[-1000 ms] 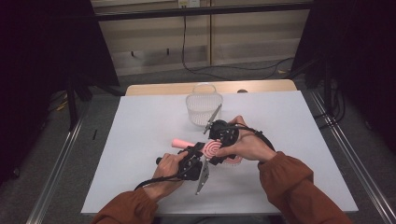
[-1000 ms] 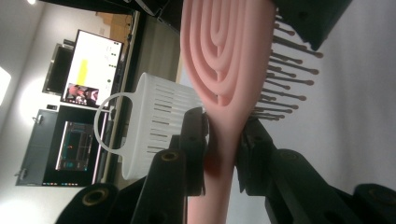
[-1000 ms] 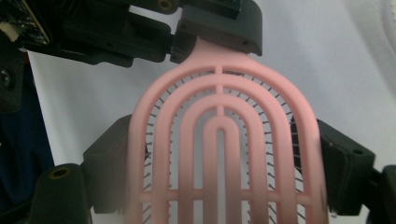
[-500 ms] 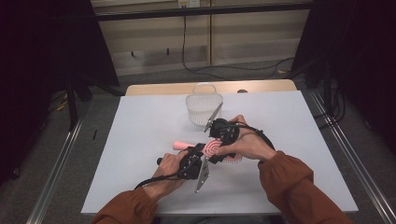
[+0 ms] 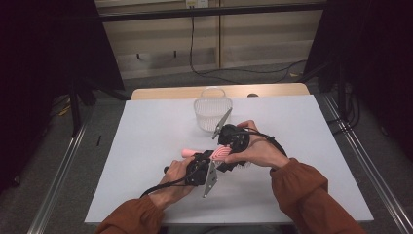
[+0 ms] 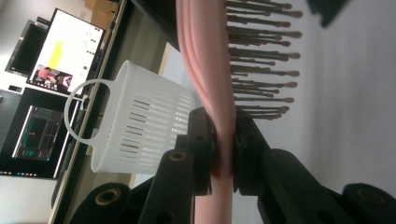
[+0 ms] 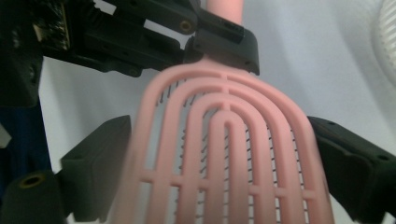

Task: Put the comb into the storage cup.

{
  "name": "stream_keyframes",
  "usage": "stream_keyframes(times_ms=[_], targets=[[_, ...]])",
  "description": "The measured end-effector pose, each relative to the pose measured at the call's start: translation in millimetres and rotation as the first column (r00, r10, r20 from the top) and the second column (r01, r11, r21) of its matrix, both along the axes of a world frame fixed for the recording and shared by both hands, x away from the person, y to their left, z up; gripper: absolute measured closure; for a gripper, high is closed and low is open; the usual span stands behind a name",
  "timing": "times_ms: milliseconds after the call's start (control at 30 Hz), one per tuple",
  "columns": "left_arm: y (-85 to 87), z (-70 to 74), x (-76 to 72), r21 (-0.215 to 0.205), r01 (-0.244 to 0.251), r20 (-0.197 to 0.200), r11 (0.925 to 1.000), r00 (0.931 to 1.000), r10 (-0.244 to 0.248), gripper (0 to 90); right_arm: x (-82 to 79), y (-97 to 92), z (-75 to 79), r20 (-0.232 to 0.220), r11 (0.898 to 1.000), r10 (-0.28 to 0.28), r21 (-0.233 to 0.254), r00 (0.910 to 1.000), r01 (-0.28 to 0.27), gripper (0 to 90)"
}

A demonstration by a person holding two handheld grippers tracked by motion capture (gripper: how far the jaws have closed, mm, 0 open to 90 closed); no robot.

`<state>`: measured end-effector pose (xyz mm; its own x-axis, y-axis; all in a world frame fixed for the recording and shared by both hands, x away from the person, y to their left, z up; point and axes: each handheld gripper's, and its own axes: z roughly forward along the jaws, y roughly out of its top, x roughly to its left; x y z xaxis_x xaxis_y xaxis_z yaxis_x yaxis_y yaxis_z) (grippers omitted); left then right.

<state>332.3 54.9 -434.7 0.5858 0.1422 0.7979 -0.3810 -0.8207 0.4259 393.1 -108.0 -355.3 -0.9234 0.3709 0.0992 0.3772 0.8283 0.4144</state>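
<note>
One white tabletop (image 5: pixel 146 146), carrying everything listed here. One white slotted basket (image 5: pixel 212 113) with a loop handle, standing upright toward the tabletop's far edge, well apart from the hands; the left gripper view gives its slotted wall and handle (image 6: pixel 140 126) close up, and the right gripper view catches an edge of it at the upper right. Two hand-held grippers, each with a grey plate and trailing cable: the left gripper (image 5: pixel 203 165) and the right gripper (image 5: pixel 229 146), meeting at mid-tabletop. One pink hairbrush (image 5: pixel 218 153), held between the two grippers just above the tabletop, its handle end (image 5: pixel 187 153) jutting out to the left in the high view. The left gripper view shows its fingers (image 6: pixel 201 140) clamped tight on the brush's thin neck, with the bristles (image 6: pixel 261 60) standing out to one side, a detail the high view is too small to give. The right gripper view shows the vented back of the brush head (image 7: pixel 224 154) lying between its fingers (image 7: pixel 95 163), which stand wide on either flank; its jaws have just been opening, and a gap shows at the left finger. That view also shows the left gripper's fingers (image 7: pixel 224 39) pinching the neck beyond the head. One lit monitor (image 6: pixel 65 51), in the background of the left gripper view.
</note>
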Motion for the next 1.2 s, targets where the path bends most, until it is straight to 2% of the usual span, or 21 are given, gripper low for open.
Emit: stream_keyframes(times_ms=[67,200,400,467,533,667,700,733,800,833,900,967,1033,1100,1200], targets=[[0.1,0.0,0.6,-0.006,-0.003,-0.013,1.0,0.9999,0.003,80.3,-1.0,-0.5,2.3,0.014,1.0,0.001,0.004,0.9999,-0.001,6.4],[1.4,0.8,2.6,-0.012,-0.006,-0.02,0.9999,0.9998,0.006,80.4,-3.0,-2.2,5.2,0.035,1.0,-0.007,0.001,0.9994,0.007,6.8],[3.9,1.6,5.1,-0.028,-0.02,-0.035,0.9994,0.9992,0.019,80.6,-3.5,-9.1,11.8,0.077,0.999,-0.024,0.039,0.9968,0.021,4.7],[4.9,1.8,6.7,-0.027,-0.029,-0.06,0.9992,0.9978,0.027,80.6,-5.0,-10.6,13.1,0.089,0.999,-0.023,0.043,0.9958,0.019,6.1],[6.0,1.4,7.9,-0.035,-0.032,-0.065,0.9989,0.9975,0.03,80.7,-6.7,-12.0,14.0,0.11,0.999,-0.015,0.042,0.9938,0.011,6.5],[8.8,2.8,9.3,-0.036,-0.048,-0.08,0.9982,0.9958,0.045,80.7,-8.6,-15.8,15.5,0.124,0.998,-0.032,0.058,0.9917,0.025,5.7],[9.1,2.4,9.8,-0.054,-0.048,-0.085,0.9974,0.9954,0.043,80.7,-8.8,-17.2,16.0,0.132,0.998,-0.029,0.062,0.9909,0.021,5.4],[10.4,4.1,10.2,-0.044,-0.053,-0.085,0.9976,0.9951,0.049,80.7,-8.9,-18.5,16.5,0.136,0.997,-0.034,0.067,0.9902,0.025,5.5],[12.3,5.7,11.9,-0.057,-0.056,-0.09,0.9968,0.9947,0.051,80.7,-9.5,-20.9,17.9,0.145,0.997,-0.041,0.073,0.9886,0.031,5.3],[13.0,5.7,12.9,-0.072,-0.062,-0.103,0.9955,0.9932,0.054,80.7,-9.9,-22.3,18.9,0.156,0.996,-0.044,0.079,0.9868,0.032,5.3],[14.9,6.8,15.0,-0.076,-0.069,-0.103,0.9948,0.9928,0.061,80.6,-10.7,-25.3,21.9,0.179,0.994,-0.063,0.1,0.9818,0.046,5.5],[17.3,6.8,17.1,-0.11,-0.08,-0.126,0.9907,0.9899,0.065,80.7,-11.6,-29.5,26.2,0.23,0.99,-0.091,0.127,0.969,0.063,4.8],[20.2,8.2,18.7,-0.118,-0.092,-0.135,0.9888,0.988,0.076,80.7,-13.2,-34.0,30.6,0.252,0.986,-0.113,0.149,0.9612,0.077,5.2],[22.9,8.7,21.0,-0.148,-0.099,-0.153,0.984,0.9853,0.076,80.7,-15.1,-39.1,34.8,0.262,0.979,-0.135,0.185,0.9557,0.087,5.5],[27.7,11.4,23.4,-0.16,-0.113,-0.166,0.9807,0.9824,0.086,80.7,-17.2,-47.0,37.1,0.271,0.97,-0.161,0.222,0.9491,0.101,4.9]])
